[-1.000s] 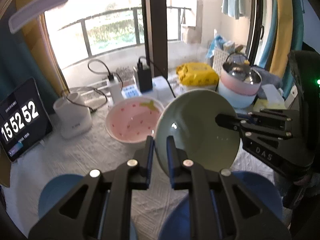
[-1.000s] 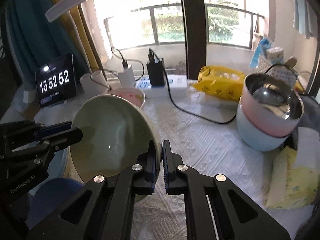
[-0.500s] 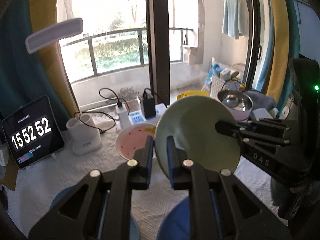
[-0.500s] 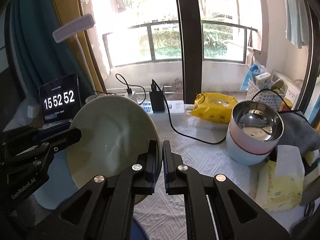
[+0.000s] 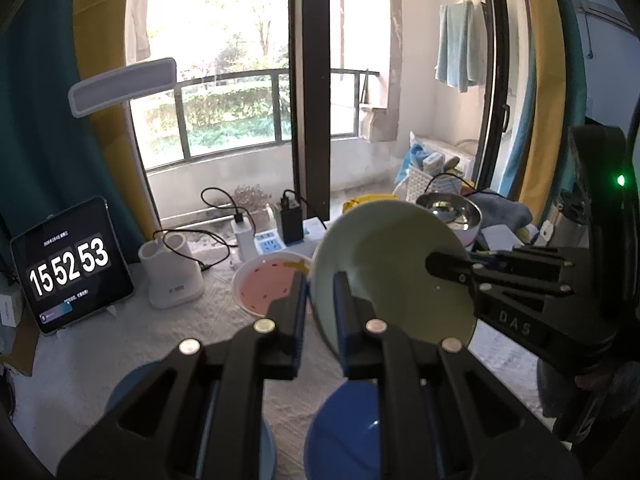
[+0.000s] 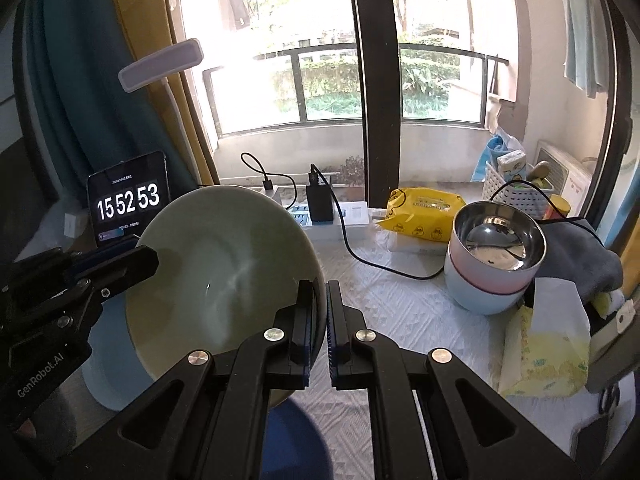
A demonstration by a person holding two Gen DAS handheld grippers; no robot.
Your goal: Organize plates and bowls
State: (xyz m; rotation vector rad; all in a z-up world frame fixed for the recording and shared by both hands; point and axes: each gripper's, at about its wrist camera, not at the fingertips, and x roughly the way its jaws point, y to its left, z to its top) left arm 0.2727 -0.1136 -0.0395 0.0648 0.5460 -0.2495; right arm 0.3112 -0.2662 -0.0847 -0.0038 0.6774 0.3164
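Both tongs, left (image 5: 320, 304) and right (image 6: 325, 320), pinch the green bowl's (image 6: 224, 272) rim at nine and three o'clock, sharing its weight above the surface (image 6: 400, 304).

Place: home, table by balcony window (image 6: 400, 80)
Signs: towel (image 5: 456, 44) at 1 o'clock; desk lamp (image 5: 122, 86) at 10

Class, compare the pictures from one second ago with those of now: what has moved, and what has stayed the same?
Both grippers have lifted the green bowl higher above the table; the pink bowl and stacked bowls now look farther below. The clock changed to 15 52 53. Unchanged: the left gripper and right gripper each clamp a rim of the bowl.
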